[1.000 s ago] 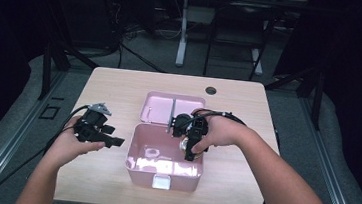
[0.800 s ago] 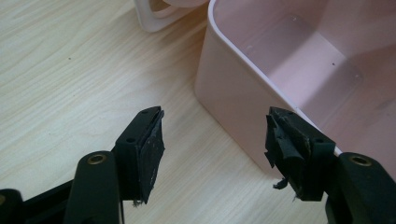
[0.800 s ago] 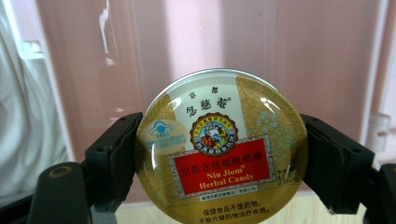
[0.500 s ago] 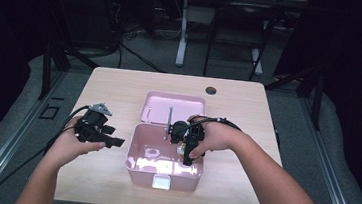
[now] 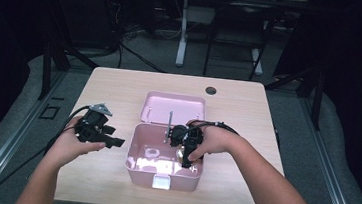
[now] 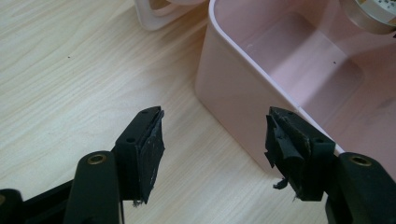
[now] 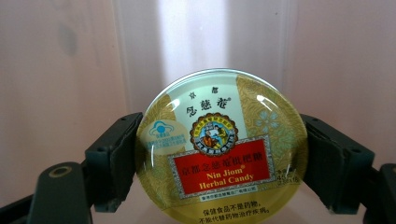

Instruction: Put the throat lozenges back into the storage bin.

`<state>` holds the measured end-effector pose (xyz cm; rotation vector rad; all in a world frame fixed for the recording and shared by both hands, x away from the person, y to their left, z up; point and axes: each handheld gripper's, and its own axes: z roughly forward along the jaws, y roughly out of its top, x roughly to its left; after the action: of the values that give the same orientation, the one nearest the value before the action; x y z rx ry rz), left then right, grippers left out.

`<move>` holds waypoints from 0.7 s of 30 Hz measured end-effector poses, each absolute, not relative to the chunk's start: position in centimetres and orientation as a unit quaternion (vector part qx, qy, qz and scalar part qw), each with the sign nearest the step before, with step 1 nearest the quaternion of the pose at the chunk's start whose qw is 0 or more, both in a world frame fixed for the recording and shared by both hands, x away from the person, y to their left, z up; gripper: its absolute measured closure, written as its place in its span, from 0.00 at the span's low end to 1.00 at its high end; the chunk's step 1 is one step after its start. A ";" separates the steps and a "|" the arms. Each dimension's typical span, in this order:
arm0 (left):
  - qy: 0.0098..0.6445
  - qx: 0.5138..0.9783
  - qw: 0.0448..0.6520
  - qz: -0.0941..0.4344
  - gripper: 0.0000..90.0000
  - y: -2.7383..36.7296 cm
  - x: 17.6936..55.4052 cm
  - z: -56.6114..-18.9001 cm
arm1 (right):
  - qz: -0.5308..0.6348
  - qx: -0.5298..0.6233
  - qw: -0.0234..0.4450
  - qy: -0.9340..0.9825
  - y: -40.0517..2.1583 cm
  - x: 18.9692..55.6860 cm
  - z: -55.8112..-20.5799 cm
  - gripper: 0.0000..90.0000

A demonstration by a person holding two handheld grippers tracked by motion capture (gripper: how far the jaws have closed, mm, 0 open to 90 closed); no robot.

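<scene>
My left tool point(image 5: 115, 141) rests spread and empty on the desk point(image 5: 110, 185) just beside the pink box point(image 6: 233, 84), perhaps ready to steady it; my right tool point(image 5: 184, 161) reaches down inside the box, pinching the round candy tin point(image 7: 222, 149) by its rim, either setting it in or lifting it out.

Candy tin point(image 7: 222, 149) looked like glossy printed metal, lid catching glare. Pink box point(image 5: 136, 150) was smooth plastic, slight sheen inside. Counter point(image 5: 109, 95) was matt light wood-grain. Left tool point(image 6: 212, 140) had black matt plastic jaws, pads rough and frayed.
</scene>
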<state>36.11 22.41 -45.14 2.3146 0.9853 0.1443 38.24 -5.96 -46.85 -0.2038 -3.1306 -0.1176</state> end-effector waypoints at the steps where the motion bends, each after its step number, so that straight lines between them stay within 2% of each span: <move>1: 0.372 0.875 0.306 0.054 0.41 22.4 36.1 -45.2 | -0.037 -0.067 0.001 -0.997 -5.9 38.3 -47.0 0.22; 21: 0.373 0.876 0.302 0.053 0.41 22.4 36.2 -45.4 | -0.031 -0.054 0.002 -0.998 -5.8 38.5 -49.3 0.22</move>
<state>36.22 22.37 -45.37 2.3230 0.9885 0.1401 38.49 -5.79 -49.27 -0.1683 -3.1322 -0.0959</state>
